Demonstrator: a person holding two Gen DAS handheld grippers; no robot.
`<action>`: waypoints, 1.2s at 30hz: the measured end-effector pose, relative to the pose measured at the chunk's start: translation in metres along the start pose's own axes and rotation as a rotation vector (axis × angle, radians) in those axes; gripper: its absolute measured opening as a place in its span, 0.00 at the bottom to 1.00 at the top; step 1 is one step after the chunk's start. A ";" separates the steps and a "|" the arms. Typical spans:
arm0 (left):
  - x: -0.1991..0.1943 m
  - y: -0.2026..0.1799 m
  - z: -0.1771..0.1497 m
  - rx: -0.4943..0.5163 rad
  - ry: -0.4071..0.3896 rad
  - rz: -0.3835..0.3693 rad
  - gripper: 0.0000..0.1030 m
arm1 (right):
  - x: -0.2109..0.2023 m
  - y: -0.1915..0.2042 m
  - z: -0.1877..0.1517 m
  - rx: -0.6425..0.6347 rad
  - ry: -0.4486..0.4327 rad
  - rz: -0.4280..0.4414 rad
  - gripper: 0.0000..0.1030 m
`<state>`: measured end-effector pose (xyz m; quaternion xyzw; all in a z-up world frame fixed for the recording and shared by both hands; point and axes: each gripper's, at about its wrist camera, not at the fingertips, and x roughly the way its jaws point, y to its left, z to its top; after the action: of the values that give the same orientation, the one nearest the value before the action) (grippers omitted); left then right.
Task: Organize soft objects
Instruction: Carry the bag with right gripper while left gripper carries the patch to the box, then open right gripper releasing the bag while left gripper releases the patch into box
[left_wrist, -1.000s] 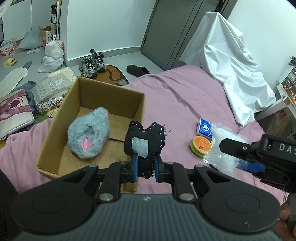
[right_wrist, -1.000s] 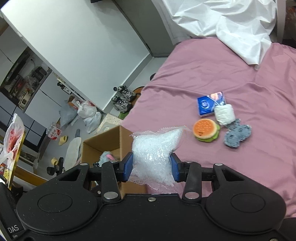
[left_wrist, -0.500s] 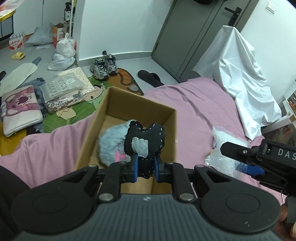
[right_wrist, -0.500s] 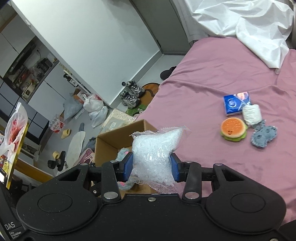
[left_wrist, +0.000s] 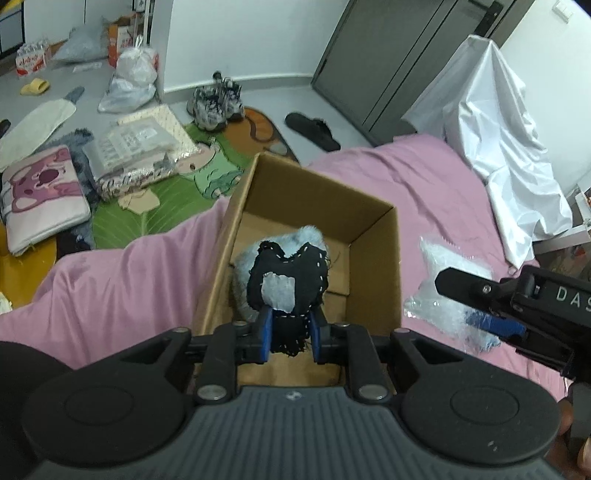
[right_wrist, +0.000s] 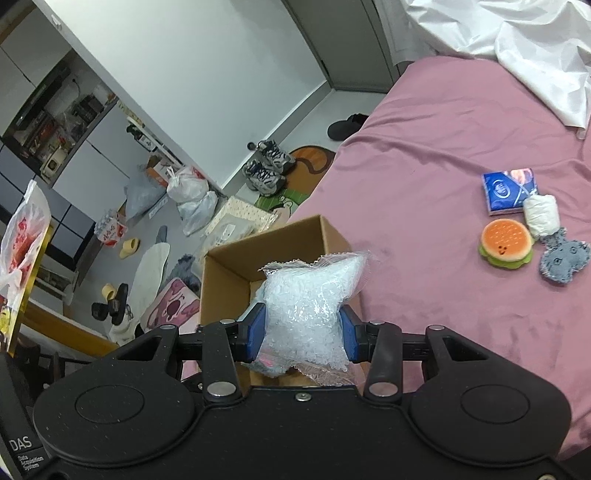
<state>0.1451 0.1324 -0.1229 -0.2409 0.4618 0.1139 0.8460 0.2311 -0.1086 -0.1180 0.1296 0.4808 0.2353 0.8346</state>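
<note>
A pink bed (right_wrist: 436, 155) carries an open box (left_wrist: 373, 225) at its edge nearest the cluttered floor. Your left gripper (left_wrist: 291, 338), jaws opening, has a black pouch (left_wrist: 291, 280) between its pads, above the box and a grey plush (left_wrist: 243, 266) inside. Your right gripper (right_wrist: 303, 334) clenches a clear pellet bag (right_wrist: 314, 299) over the box's rim. Well apart on the bed lie a burger toy (right_wrist: 506, 243), blue packet (right_wrist: 508, 190), white roll (right_wrist: 541, 214) and grey toy (right_wrist: 563, 262), clustered together.
</note>
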 end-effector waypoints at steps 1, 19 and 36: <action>0.001 0.002 0.000 -0.001 0.008 0.006 0.18 | 0.002 0.002 -0.001 -0.003 0.007 0.000 0.40; -0.013 0.009 0.008 -0.032 -0.013 0.040 0.50 | -0.010 0.002 -0.006 -0.028 0.018 -0.017 0.72; -0.017 -0.038 -0.003 0.074 -0.064 0.075 0.76 | -0.042 -0.063 -0.003 0.033 -0.044 -0.063 0.91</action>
<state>0.1501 0.0989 -0.0987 -0.1882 0.4473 0.1362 0.8637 0.2273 -0.1841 -0.1166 0.1333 0.4700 0.1982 0.8497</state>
